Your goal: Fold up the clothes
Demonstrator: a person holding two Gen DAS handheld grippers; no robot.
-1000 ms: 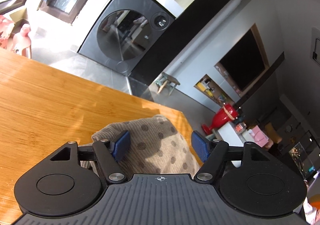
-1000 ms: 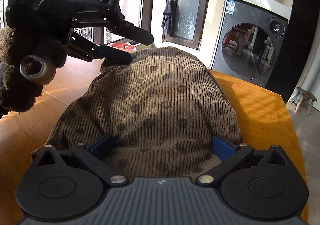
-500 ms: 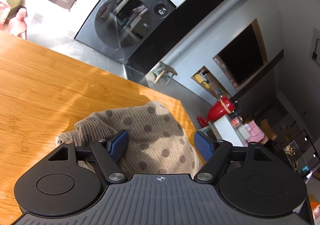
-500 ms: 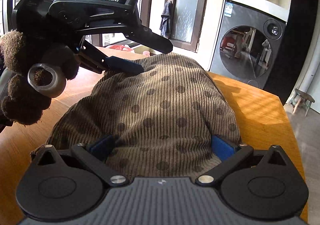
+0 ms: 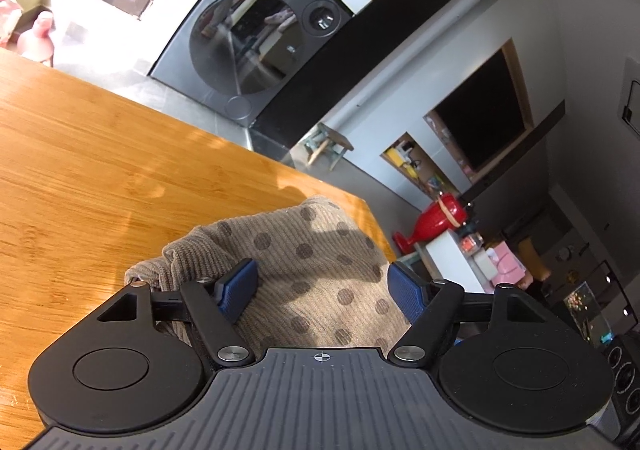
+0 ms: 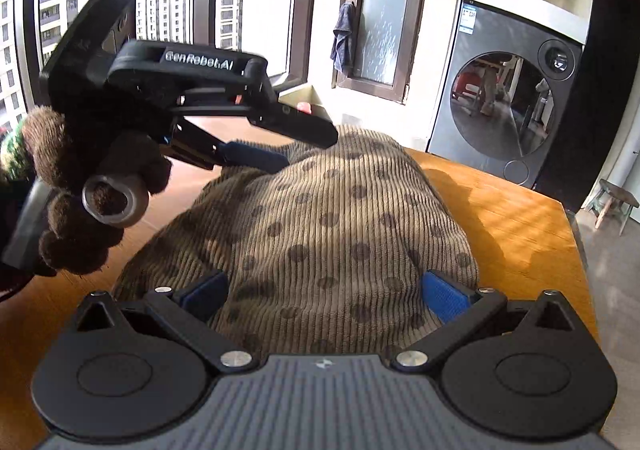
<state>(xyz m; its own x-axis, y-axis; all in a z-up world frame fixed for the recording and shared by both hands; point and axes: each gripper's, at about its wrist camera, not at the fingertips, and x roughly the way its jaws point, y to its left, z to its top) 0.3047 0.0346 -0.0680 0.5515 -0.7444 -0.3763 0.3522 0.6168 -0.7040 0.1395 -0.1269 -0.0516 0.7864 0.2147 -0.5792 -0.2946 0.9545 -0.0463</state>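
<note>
A brown ribbed garment with dark polka dots [image 6: 332,234] lies bunched on the wooden table [image 6: 512,226]. My right gripper [image 6: 326,292] is open, its blue pads [image 6: 442,292] spread over the garment's near edge. My left gripper [image 5: 324,284] is open too, its jaws straddling the garment's far end [image 5: 312,270] near the table corner. The left gripper also shows in the right wrist view [image 6: 296,144], held by a brown fuzzy-gloved hand [image 6: 92,186] just above the garment's far left part.
The table edge and corner [image 5: 360,202] lie just beyond the garment. A grey washing machine [image 6: 508,102] stands behind the table, with a small wooden stool [image 6: 614,198] on the floor to the right. Bare wood [image 5: 100,170] stretches left of the garment.
The left gripper has moved further across the garment's far end and tilted, with its jaws staying apart. The right gripper has held its place over the near edge.
</note>
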